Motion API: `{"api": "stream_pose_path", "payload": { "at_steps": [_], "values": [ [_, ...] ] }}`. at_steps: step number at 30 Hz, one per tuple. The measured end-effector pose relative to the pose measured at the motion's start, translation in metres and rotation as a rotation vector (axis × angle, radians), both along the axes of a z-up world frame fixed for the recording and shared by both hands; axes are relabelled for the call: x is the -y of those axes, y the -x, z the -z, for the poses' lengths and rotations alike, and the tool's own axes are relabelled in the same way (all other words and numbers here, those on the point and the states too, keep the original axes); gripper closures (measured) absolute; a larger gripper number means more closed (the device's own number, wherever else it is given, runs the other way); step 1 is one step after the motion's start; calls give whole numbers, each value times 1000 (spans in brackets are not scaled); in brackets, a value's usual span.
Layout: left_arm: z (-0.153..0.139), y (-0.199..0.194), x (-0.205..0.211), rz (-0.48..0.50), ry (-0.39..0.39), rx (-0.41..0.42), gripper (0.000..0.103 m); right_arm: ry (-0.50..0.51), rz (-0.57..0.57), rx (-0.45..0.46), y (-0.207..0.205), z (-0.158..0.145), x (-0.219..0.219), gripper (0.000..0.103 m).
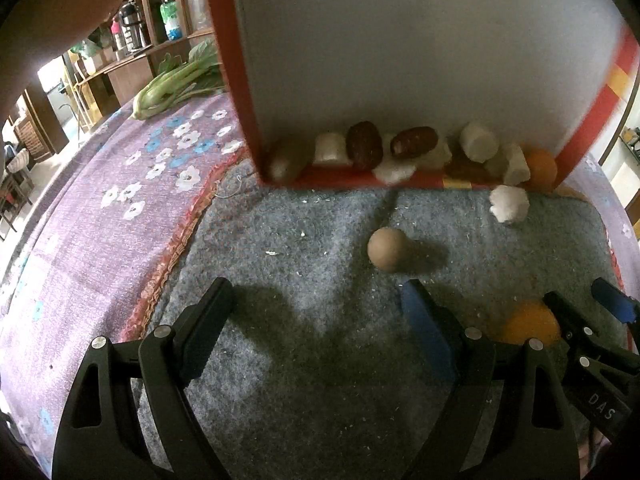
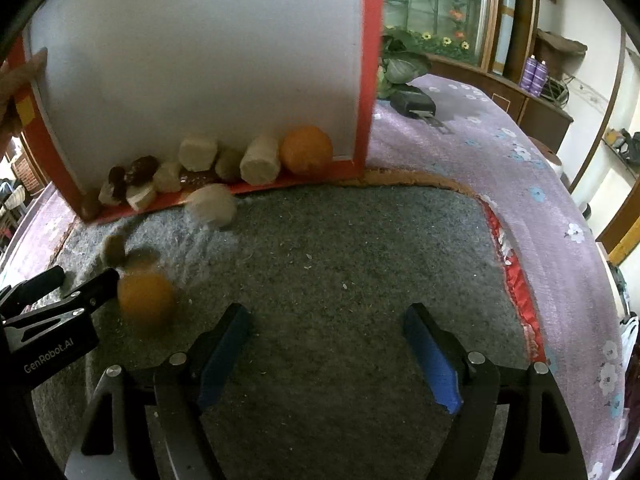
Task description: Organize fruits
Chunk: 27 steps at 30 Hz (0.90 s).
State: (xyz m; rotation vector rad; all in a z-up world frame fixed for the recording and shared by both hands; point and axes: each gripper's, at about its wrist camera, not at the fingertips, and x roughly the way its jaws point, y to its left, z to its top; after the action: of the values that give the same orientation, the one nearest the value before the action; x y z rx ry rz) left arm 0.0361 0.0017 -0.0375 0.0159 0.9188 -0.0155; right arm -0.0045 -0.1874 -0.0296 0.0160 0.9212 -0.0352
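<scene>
Near the left tool (image 1: 316, 312), between it and the right tool (image 2: 326, 330), an orange fruit (image 1: 530, 322) lies loose on the grey felt mat (image 1: 312, 236), blurred in both views, so it may be rolling. Just beyond it a round tan fruit (image 1: 387, 249) sits alone on the mat, and farther off a white chunk (image 1: 509, 203) lies just outside the tipped red-edged box (image 1: 236, 64). That box is tilted up on its near edge, with a hand (image 2: 18, 88) at its left side, and more pieces crowd along its low lip: dark red date-like fruits (image 1: 364, 145), pale chunks (image 1: 478, 142) and a second orange (image 1: 541, 168) in the right corner. Both tools stand wide open with nothing between their pads, pointing down over bare mat. To do this step well, I judge it best to wait until the spilled pieces settle, then take the nearest orange first, bringing one tool down so its pads straddle the widest part and closing gently, since a round fruit on soft felt would likely squirt sideways from an off-centre pinch. The two tools sit close beside that orange, so only one should reach for it. Beyond the mat the purple flowered cloth (image 1: 120, 184) covers the bench, with leafy greens (image 1: 176, 84) at the far left.
</scene>
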Motion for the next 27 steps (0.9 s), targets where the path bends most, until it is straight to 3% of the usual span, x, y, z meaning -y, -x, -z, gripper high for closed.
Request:
{"api": "stream_pose_path", "payload": {
  "at_steps": [27],
  "values": [
    [2,-1,-2,0,0,0,16,1,-1,-2,1,1,0,21]
  ]
}}
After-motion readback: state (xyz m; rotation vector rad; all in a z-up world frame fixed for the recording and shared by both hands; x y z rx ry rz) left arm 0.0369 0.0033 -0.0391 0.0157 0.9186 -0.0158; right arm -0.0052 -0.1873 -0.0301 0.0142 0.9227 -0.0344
